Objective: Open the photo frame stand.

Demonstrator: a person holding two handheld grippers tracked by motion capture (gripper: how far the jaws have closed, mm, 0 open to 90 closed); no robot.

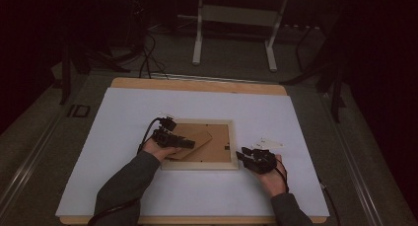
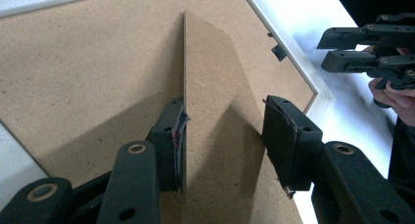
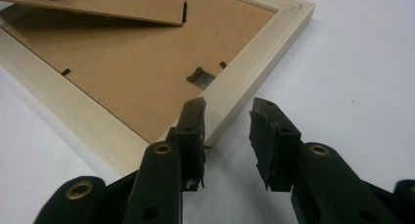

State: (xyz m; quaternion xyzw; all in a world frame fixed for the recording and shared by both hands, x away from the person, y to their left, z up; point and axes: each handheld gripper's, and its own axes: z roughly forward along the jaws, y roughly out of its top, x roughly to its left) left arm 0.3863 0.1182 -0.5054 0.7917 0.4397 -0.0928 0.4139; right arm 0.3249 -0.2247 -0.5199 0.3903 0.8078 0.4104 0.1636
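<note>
At the centre of the high view a picture frame lies face down on the white sheet covering the desk, its brown backing board up and its hinged stand flap lifted at an angle over the frame's left half. The left hand-held gripper comes in from the lower left of that view; in the left gripper view the flap stands on edge between its jaws, the left pad against the flap's face, the right pad apart from it, so the jaws are open around the flap and not clamped. To do this step well, I judge the jaws should close squarely on the flap's free end and swing it gently about its hinge, never twisting the thin board. To the right of the frame, the right hand-held gripper sits low beside the frame's right rail; in the right gripper view its jaws stand open and empty, one pad just by the pale rail, well placed to steady the frame. Behind it lies a small pale scrap, too blurred to identify. The flap's hinge is hidden, the frame's front faces the desk, and the dim room beyond is hard to read.
</note>
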